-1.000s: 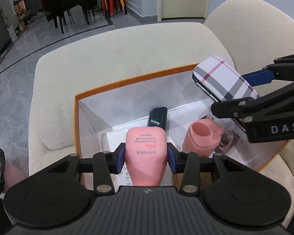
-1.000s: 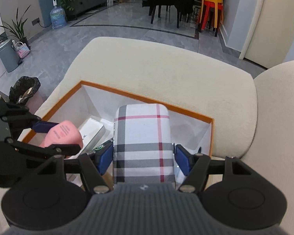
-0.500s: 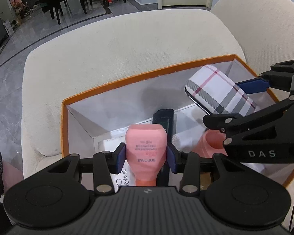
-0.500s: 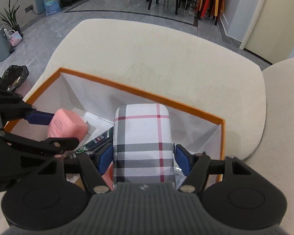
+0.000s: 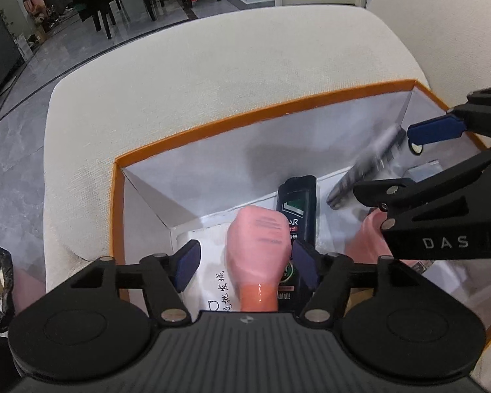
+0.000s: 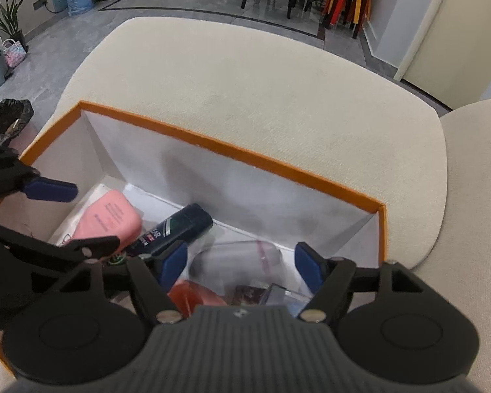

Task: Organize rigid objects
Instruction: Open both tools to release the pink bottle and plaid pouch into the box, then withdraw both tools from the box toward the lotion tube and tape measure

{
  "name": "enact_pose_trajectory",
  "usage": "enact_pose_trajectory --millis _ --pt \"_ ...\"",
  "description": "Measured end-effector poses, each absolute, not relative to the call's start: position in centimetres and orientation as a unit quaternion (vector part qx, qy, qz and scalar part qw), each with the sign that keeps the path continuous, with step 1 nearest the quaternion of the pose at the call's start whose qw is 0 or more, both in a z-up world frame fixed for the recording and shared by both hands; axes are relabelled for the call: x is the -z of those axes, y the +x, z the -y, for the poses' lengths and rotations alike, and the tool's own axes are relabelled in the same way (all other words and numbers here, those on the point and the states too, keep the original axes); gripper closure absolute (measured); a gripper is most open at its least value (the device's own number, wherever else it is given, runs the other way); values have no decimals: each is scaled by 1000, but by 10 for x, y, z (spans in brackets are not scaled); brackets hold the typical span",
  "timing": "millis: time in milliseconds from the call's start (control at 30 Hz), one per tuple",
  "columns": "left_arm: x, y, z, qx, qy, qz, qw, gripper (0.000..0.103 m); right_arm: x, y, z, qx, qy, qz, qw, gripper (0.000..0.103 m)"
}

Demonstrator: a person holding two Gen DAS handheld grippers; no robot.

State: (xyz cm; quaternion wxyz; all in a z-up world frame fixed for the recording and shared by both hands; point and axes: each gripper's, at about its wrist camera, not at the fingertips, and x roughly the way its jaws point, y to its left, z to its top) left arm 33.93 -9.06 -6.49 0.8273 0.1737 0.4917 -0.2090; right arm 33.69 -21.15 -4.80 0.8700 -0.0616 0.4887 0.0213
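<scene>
Plaid case (image 5: pixel 370 163) blur clear only left view; right claw (image 6: pixel 242 262) parted.

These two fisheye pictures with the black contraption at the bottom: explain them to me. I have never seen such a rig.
No robot here: a person carries a pair of hand-held tongs in each hand, with a camera on each looking forward along its two blue-padded fingers.

One picture is from the left tongs, the other from the right tongs; each also catches the other pair at its edge.

Both look down into an orange-rimmed box on a cream sofa. Inside lie a pink tube, a dark bottle, a pink cup and a blurred plaid case, apparently dropping.

Both pairs of jaws have just opened. The pink tube sits between the left pads, released; nothing is gripped.
</scene>
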Motion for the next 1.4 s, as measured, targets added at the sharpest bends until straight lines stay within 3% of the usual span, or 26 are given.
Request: enact_pose_trajectory --millis 800,1400 --pt "-2 306 85 202 178 -453 850 26 -12 299 211 -15 -75 -451 889 30" --pt "-75 210 76 211 187 -387 878 21 -88 189 209 -18 -67 -392 917 26"
